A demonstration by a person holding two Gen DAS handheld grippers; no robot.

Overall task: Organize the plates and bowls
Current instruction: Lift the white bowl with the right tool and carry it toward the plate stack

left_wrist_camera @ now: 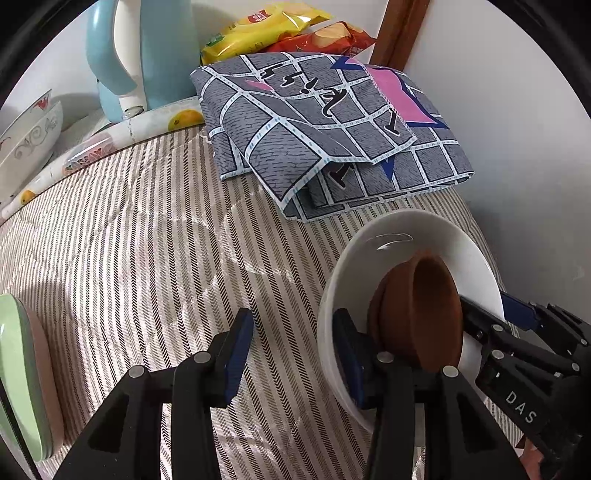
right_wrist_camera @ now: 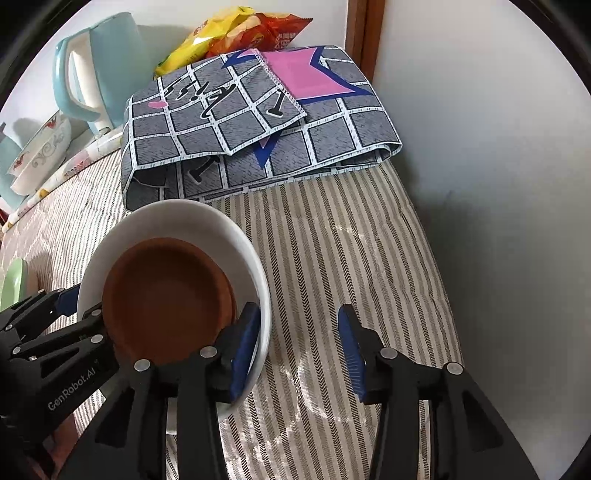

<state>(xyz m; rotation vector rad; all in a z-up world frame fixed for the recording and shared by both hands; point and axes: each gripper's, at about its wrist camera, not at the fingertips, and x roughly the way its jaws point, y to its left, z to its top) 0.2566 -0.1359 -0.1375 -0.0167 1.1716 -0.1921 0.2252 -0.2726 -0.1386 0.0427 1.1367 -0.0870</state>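
A white bowl (left_wrist_camera: pixel 373 258) (right_wrist_camera: pixel 184 221) sits on the striped cloth with brown dishes (left_wrist_camera: pixel 424 310) (right_wrist_camera: pixel 162 295) stacked inside it. My left gripper (left_wrist_camera: pixel 291 354) is open, its jaws astride the bowl's near rim, one inside and one outside. My right gripper (right_wrist_camera: pixel 299 354) is open too, its left finger (right_wrist_camera: pixel 243 350) inside the bowl's rim, right finger over the cloth. Each gripper shows in the other's view, at the bowl's opposite sides. A green plate (left_wrist_camera: pixel 18 369) on a pink one lies at the left.
A folded grey patterned cloth (left_wrist_camera: pixel 332 129) (right_wrist_camera: pixel 258 122) lies just behind the bowl. A blue kettle (left_wrist_camera: pixel 147 55) (right_wrist_camera: pixel 92 66), patterned bowls (left_wrist_camera: pixel 29 136) (right_wrist_camera: pixel 40 151) and snack bags (left_wrist_camera: pixel 266 29) stand at the back. A white wall (right_wrist_camera: pixel 480 184) is close on the right.
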